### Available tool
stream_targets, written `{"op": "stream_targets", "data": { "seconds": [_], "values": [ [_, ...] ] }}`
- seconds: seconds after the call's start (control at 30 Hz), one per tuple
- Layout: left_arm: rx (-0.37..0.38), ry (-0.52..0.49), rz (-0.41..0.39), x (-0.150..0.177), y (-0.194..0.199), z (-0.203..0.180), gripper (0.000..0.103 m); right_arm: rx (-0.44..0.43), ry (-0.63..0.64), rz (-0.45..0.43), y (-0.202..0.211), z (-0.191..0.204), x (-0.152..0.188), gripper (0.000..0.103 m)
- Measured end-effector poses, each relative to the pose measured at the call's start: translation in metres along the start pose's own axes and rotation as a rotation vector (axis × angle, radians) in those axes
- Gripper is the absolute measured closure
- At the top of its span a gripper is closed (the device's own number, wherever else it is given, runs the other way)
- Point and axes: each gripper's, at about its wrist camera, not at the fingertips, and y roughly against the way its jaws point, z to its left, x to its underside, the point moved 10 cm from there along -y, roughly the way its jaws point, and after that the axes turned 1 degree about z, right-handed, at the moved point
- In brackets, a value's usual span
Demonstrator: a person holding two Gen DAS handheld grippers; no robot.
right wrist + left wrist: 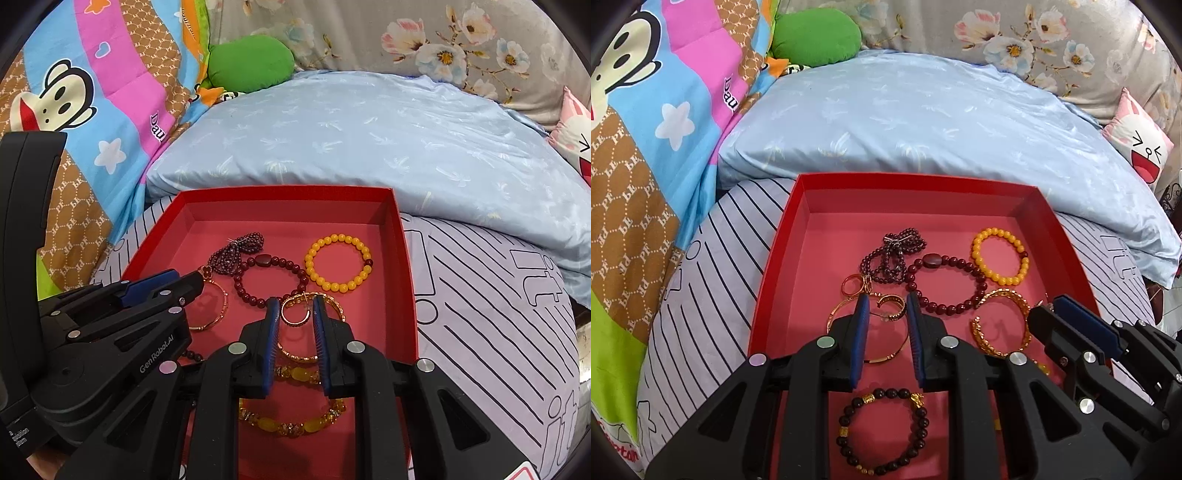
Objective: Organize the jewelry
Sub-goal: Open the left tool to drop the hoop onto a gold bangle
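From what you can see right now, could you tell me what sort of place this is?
Most likely a bedroom, on a bed: a light blue pillow, a cartoon-print quilt and a striped sheet under the red jewelry tray.

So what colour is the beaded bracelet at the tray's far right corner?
Yellow bracelet, with one dark red bead; clearest in the right wrist view.

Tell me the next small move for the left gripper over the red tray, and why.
Probably lower the left gripper onto the small gold hoop in the red tray: its fingers already frame that hoop, with nothing held between them.
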Motion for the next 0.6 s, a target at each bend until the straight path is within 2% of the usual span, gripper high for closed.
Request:
{"op": "stream_targets", "data": {
  "seconds": [0.2,0.27,0.3,0.4,0.6],
  "values": [
    [-0.006,0.0,0.01,0.0006,-0.0096,0.0025,0.082,-0.001,0.003,0.013,-0.0089,-0.0007,0.0022,0.085],
    [-0.011,-0.002,0.012,0.001,-0.0108,0.003,0.076,0.006,0.005,0.009,-0.0094,-0.0016,0.0027,0.085],
    [-0.016,-0.002,0.008,0.001,-0.0102,0.0029,0.069,0.006,0.005,0.007,-0.0097,-0.0015,0.0024,0.084],
    [-0.028,-0.005,-0.006,0.0006,-0.008,0.0034,0.062,0.007,0.002,0.007,-0.0093,-0.0017,0.0028,0.083],
    [-0.035,0.001,-0.008,0.0028,-0.0027,0.0037,0.061,0.011,-0.007,0.0,-0.0025,-0.0021,0.005,0.082]
  ]
}}
